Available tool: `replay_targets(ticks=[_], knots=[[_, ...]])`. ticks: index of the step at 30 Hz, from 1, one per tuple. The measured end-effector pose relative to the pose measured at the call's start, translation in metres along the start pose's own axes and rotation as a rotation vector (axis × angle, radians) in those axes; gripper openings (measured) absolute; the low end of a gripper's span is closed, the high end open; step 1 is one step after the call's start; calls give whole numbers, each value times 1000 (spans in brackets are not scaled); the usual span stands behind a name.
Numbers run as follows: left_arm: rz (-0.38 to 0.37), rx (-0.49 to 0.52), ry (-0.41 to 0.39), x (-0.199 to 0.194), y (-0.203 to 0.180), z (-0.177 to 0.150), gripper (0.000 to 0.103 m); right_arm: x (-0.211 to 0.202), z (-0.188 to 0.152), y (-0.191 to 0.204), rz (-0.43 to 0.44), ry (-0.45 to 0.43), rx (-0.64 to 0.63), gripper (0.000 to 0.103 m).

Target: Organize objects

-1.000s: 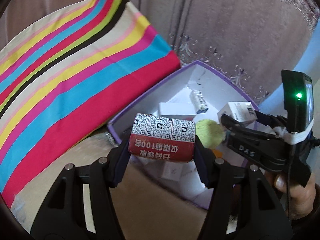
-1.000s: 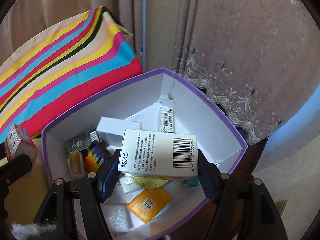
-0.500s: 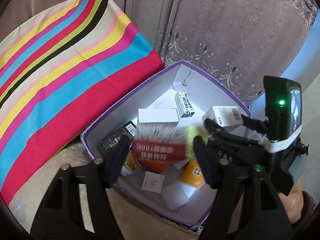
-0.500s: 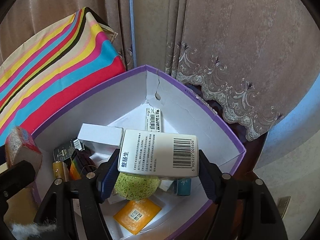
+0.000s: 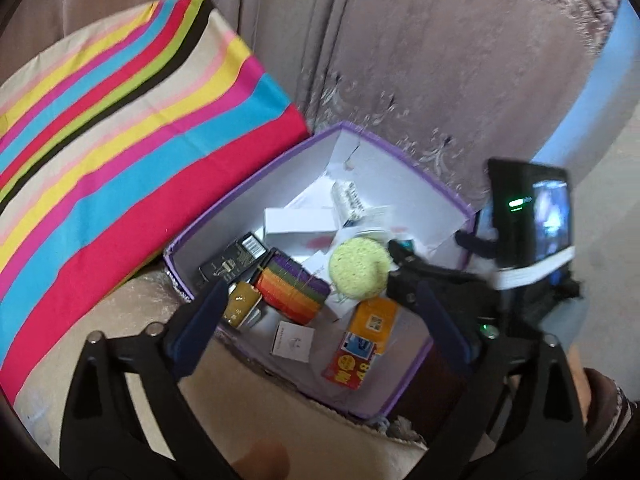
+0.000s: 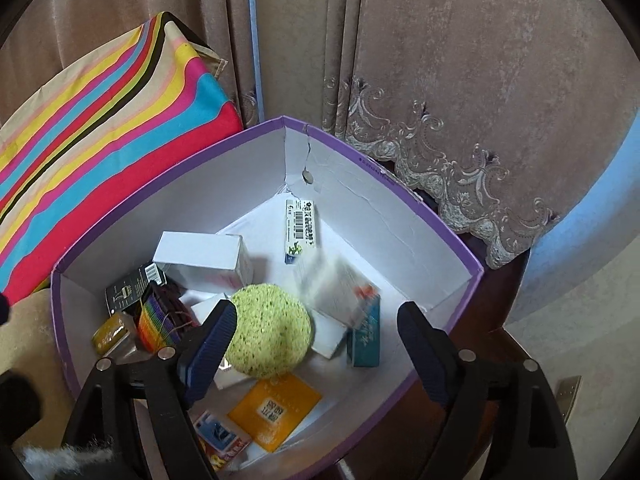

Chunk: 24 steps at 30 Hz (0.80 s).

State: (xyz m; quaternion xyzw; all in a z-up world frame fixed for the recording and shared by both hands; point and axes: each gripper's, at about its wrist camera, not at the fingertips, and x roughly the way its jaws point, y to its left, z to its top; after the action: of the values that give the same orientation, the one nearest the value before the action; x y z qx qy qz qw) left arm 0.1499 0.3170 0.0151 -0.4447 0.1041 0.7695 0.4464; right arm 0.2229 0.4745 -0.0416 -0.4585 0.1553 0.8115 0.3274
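A purple-rimmed cardboard box (image 5: pixel 224 216) (image 6: pixel 360 216) holds several small items. My left gripper (image 5: pixel 320 328) hangs over its near edge, jaws opening, nothing between them. The red printed box (image 5: pixel 352 364) (image 6: pixel 218 438) lies on the box floor below it. My right gripper (image 6: pixel 318 332) is above the box's middle, jaws opening and empty. The white barcode box (image 6: pixel 334 286) shows as a blur just beyond its fingers, above the items inside. A green round sponge (image 5: pixel 358 268) (image 6: pixel 272 332) lies in the middle.
Also in the box are an orange packet (image 6: pixel 276 408), a teal carton (image 6: pixel 366 336), a white carton (image 6: pixel 204 256) and a rainbow-striped item (image 5: pixel 292 288). A striped cushion (image 5: pixel 120 140) leans at the left; a curtain (image 6: pixel 440 80) hangs behind. The right gripper's screen (image 5: pixel 532 220) sits at the right.
Both grippers have let go. The red printed box dropped from the left jaws onto the box floor. The white barcode box left the right jaws and is falling, blurred.
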Motion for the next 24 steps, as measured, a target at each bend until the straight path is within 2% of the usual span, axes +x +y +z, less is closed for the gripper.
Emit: replay_targets(ticks=[3,8,12,16,19,24], knots=[[-64,-8,-32,-18,-4,-5,103,-6,-5,1,-15,2,2,84],[-81,-24,-49,-26,-3,-16,103,-22,-14,4,-44,-12,-9,84],[-135,-58,-62,-28,4,-19,103,-36,-23,3,-65,-9,-30,84],[-124,-53,-122,-35,1,-21,103,-50,-35,-2,-62,-1,-34,84],[-156,-52,-157,-43,-2,-20,103,-56,-40,-6,-60,-9,-27,84],[-90,-16,-224,-59,-5,-16,103,-53,-39,-5,-39,-8,3,84]])
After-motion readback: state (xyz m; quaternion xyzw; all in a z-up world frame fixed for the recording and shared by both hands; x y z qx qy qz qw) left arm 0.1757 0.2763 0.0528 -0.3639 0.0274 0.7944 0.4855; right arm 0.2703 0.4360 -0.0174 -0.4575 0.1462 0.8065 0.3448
